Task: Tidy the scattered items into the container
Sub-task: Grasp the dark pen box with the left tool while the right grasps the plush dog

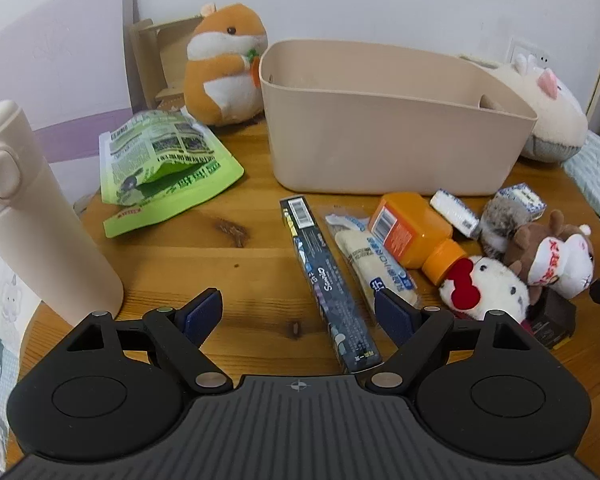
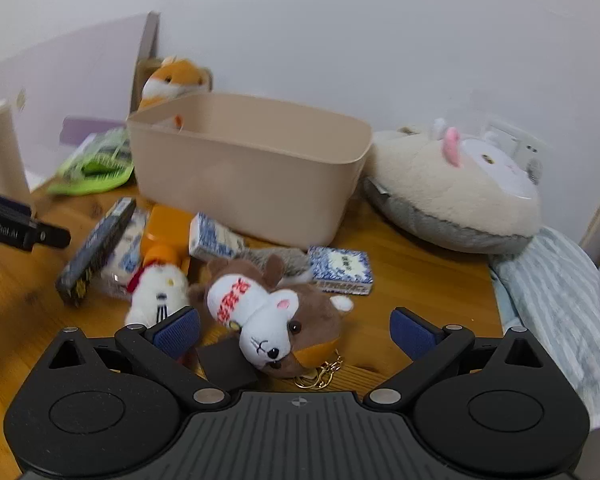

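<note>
1. The dark slim box (image 1: 330, 280) lies flat on the worktop (image 1: 228, 264) in front of the beige container (image 1: 380, 136), just short of its front wall. Its long axis runs from that wall straight back toward the left claw (image 1: 298, 310), so the box points lengthwise into the gap between the pads.
2. The left claw stands wide open and holds nothing; the near end of the box lies between its blue pads, closer to the right-hand one, with no pad touching it.
3. Judged from this, the left claw is the nearer one to the box, and its pads already face the box's long sides, so closing across the narrow width looks the natural grip.
4. Just beside the box, on the side away from the green pouch (image 1: 160, 168), lie a white wrapped packet (image 1: 374, 264) and an orange bottle (image 1: 414, 236), close enough that a pad could catch the packet.
5. Further along the container's front, the brown plush mouse (image 2: 276, 320) lies between the wide-open pads of the right claw (image 2: 296, 330), which grips nothing.
6. The container appears empty as far as its inside shows.
</note>
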`<state>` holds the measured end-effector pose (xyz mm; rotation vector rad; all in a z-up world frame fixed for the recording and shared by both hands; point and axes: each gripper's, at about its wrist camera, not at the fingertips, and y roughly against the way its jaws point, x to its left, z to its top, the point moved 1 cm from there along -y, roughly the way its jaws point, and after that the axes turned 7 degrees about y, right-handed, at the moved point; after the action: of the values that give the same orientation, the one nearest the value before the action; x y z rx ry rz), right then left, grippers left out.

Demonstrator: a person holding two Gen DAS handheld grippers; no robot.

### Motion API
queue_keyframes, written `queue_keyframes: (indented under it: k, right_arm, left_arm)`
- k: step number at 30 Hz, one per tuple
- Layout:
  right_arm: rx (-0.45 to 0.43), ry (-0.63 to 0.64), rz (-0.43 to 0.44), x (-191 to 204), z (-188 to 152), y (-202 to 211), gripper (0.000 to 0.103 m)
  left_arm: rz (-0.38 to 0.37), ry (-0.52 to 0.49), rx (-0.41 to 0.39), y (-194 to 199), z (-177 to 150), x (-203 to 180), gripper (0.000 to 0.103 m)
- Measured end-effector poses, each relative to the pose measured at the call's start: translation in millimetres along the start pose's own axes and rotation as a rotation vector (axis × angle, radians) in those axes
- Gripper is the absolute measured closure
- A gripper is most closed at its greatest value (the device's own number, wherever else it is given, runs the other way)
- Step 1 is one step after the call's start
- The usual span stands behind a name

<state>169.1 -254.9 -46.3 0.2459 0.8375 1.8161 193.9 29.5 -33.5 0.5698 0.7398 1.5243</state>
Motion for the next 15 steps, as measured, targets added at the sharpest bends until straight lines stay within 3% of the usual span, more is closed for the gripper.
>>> queue_keyframes:
  k: [10,15]
  right_arm:
    - [0.032,-0.007,0.044,-9.4,-7.9,-29.6,0.001]
    - [0.052,-0.004,0.046,-10.7,-10.9,-42.7,0.004]
  left_arm:
    - [-0.005,0.003,0.040,-25.1,0.3,-3.1,0.018]
    - [0.033,-0.006,0.062,-40.6,-0.4,-5.4,0.018]
